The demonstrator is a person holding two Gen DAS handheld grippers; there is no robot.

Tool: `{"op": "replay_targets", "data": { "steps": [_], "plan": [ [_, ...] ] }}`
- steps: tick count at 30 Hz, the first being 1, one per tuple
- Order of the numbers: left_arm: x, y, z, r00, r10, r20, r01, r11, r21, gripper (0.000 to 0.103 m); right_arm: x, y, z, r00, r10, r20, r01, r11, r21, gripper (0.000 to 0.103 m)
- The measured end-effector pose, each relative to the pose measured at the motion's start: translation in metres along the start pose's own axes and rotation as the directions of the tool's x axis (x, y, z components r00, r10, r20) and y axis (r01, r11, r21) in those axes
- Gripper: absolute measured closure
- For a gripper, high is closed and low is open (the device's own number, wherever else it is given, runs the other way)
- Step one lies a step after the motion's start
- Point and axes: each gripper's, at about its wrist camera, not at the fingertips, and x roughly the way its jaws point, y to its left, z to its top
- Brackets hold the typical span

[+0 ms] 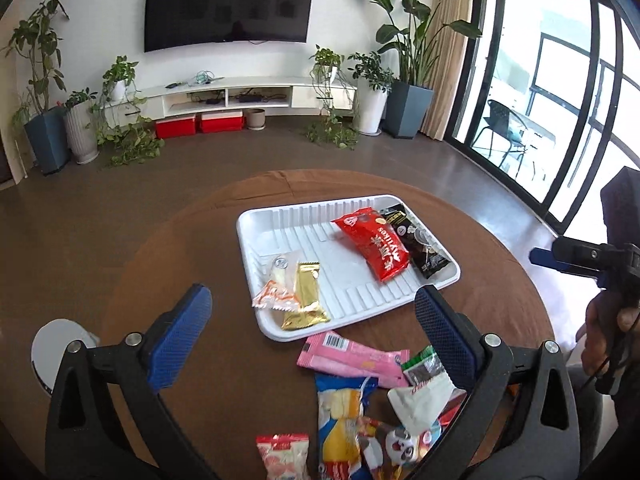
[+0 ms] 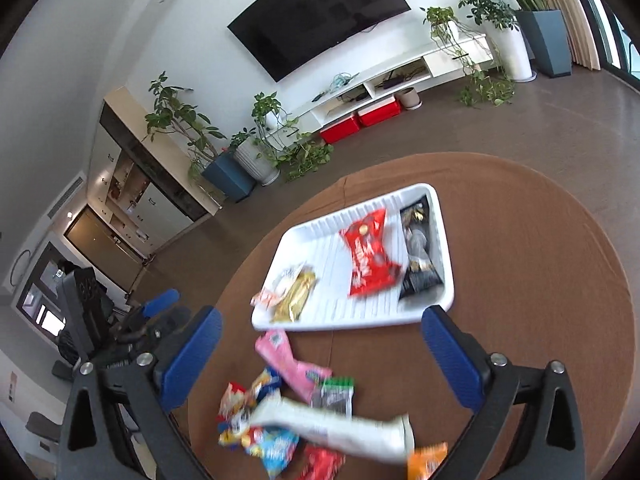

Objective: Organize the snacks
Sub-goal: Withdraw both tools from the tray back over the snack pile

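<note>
On the round brown desk (image 1: 192, 240), a white tray (image 1: 256, 224) holds four snack packets: a red one (image 1: 374, 246) and a black one (image 1: 420, 240) at its far right, a gold one (image 1: 306, 300) and a small orange-printed one (image 1: 274, 294) at its near left. Loose packets lie just short of the tray, closer to the camera. Both the left tongs (image 1: 312, 322) and the right tongs (image 2: 322, 344) are released, holding nothing. The pink packet (image 1: 352, 358), its long axis crosswise, lies directly beneath the left tongs, likely the nearer pick.

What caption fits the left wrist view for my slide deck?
Open left tool above a white tray holding four snacks, with more packets loose on the brown table.
</note>
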Motion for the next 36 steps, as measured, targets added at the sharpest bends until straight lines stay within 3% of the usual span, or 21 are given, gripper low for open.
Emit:
{"op": "replay_targets", "data": {
  "steps": [3,8,12,14,17,23,24,26,27,36],
  "plan": [
    [-0.034,0.006,-0.030,0.998,0.044,0.038,-0.042,0.997,-0.060,0.000,-0.022,0.006,-0.032,0.999,-0.036,0.034,0.036,0.999,-0.021,0.001],
    [-0.062,-0.005,-0.084,0.995,0.093,0.033,-0.092,0.995,-0.023,0.000,-0.039,0.016,-0.087,0.995,-0.102,0.022,0.103,0.993,-0.057,0.001],
    [-0.068,0.006,-0.115,0.997,0.074,-0.030,-0.077,0.990,-0.116,0.000,-0.046,0.020,-0.124,0.995,-0.104,-0.007,0.104,0.993,-0.057,0.001],
    [-0.063,0.015,-0.126,0.994,0.058,-0.098,-0.073,0.985,-0.157,0.000,-0.047,0.017,-0.136,0.994,-0.109,-0.013,0.108,0.993,-0.055,0.001],
    [-0.054,0.023,-0.135,0.983,0.079,-0.165,-0.105,0.982,-0.157,0.000,-0.046,0.018,-0.150,0.992,-0.123,-0.037,0.120,0.991,-0.060,0.002],
    [-0.019,0.026,-0.136,0.952,0.148,-0.269,-0.171,0.983,-0.066,0.003,-0.045,0.023,-0.157,0.986,-0.165,-0.036,0.161,0.982,-0.102,0.007],
    [-0.012,0.028,-0.137,0.945,0.150,-0.291,-0.175,0.983,-0.060,0.007,-0.046,0.024,-0.157,0.985,-0.171,-0.033,0.167,0.980,-0.108,0.007],
    [0.001,0.030,-0.133,0.937,0.151,-0.316,-0.176,0.983,-0.054,0.031,-0.047,0.024,-0.157,0.985,-0.172,-0.033,0.167,0.980,-0.106,0.007],
    [0.005,0.030,-0.132,0.934,0.153,-0.324,-0.178,0.983,-0.049,0.033,-0.047,0.023,-0.157,0.985,-0.172,-0.032,0.167,0.980,-0.103,0.007],
    [0.044,0.023,-0.130,0.904,0.168,-0.392,-0.179,0.984,0.010,0.033,-0.045,0.019,-0.156,0.978,-0.203,-0.045,0.198,0.974,-0.108,0.008]
  ]
}}
